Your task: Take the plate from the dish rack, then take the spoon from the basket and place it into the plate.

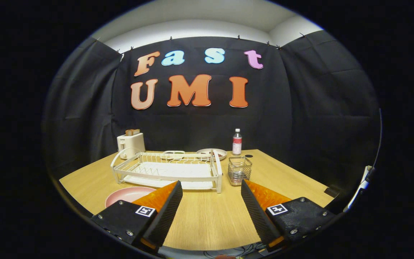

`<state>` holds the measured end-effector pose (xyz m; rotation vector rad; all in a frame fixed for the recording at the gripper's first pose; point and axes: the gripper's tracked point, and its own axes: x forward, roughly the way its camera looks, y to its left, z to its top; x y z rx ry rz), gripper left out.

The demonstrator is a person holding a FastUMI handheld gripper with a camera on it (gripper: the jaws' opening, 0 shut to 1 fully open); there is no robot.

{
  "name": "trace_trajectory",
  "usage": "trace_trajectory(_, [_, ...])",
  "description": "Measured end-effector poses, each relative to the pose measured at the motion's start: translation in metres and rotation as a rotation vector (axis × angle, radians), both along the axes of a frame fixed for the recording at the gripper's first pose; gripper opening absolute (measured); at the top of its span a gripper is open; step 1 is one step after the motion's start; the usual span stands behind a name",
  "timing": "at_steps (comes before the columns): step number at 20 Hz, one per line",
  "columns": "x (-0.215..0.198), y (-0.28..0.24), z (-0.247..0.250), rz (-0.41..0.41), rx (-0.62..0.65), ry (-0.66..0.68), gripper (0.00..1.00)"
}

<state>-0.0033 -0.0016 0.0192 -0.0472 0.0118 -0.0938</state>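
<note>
The gripper (210, 199) sits nearest, its two fingers spread wide apart with nothing between them but bare wood, hovering low over the light wooden surface (207, 219); that wide, empty stance suits an approach, I judge, not a carry. From the left: a round pale pink plate (126, 195) lies flat on the surface, partly hidden behind the left finger and just in front of the rack's near corner; lying out here and not in the rack, it suggests the first part of the task is done, and its open face is ready to receive the spoon. Behind it, a cream two-slot toaster (130, 142) with slices of bread poking out stands at the far left corner, well out of the working path; next comes the white wire dish rack (167, 169) on its drip tray, its slots looking empty; beyond its far rail rest a small white dish (173, 154) and a round pale plate with something dark on it (212, 153). Right of the rack, just beside its end, stands the small square wire-mesh basket (239, 169), just beyond the right finger; whether a spoon stands in it is too small to tell, though the task places it there. Behind the basket stands a clear plastic bottle with a white cap and red label (237, 142).
</note>
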Motion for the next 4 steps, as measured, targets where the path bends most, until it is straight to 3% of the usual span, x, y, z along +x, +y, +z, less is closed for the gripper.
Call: trace_trajectory(4, [-0.007, -0.023, 0.001, -0.033, 0.026, 0.001, 0.97])
